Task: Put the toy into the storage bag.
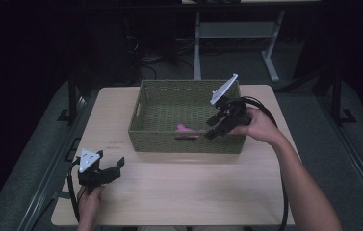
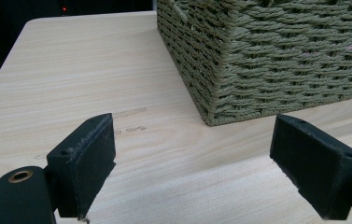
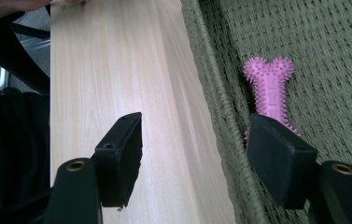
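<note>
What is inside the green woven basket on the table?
A pink spiky bone-shaped toy lies on the floor of the basket, beside its near wall. The right gripper, open, covers the toy's lower end. The near wall hides a strip of the floor in the high view.

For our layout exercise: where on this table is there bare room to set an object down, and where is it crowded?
Bare wood lies in front of the basket, between it and the table near edge, right of the left claw. A narrower strip runs left of the basket. Crowded: the basket's near right corner, where the right claw hangs over the rim by the pink bone toy.
</note>
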Demonstrator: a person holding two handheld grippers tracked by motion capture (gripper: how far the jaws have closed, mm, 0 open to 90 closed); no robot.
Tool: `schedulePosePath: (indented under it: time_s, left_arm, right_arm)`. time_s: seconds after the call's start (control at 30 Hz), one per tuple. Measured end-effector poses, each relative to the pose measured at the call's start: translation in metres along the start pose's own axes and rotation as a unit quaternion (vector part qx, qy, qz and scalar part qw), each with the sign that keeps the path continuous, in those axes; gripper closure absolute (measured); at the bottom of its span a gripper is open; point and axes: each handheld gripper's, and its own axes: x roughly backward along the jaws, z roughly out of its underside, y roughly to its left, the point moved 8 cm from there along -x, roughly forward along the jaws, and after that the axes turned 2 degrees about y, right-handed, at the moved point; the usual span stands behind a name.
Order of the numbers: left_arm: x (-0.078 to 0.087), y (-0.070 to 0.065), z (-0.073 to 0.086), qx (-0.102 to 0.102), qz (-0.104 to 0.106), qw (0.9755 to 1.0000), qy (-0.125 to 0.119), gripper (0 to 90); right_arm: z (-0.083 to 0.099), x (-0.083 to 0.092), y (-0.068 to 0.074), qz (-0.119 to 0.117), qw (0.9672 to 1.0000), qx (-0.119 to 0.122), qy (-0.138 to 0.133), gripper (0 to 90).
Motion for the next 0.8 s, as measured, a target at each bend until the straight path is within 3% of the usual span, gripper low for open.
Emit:
schedulePosePath:
  time_s: [0.8]
  left_arm:
    - [0.0,-0.001,0.0,0.0,0.0,1.0,0.001,13.7]
  right_arm:
    - [0.031,-0.014,0.019,-0.004,1.0,-0.003,0.0,32.0]
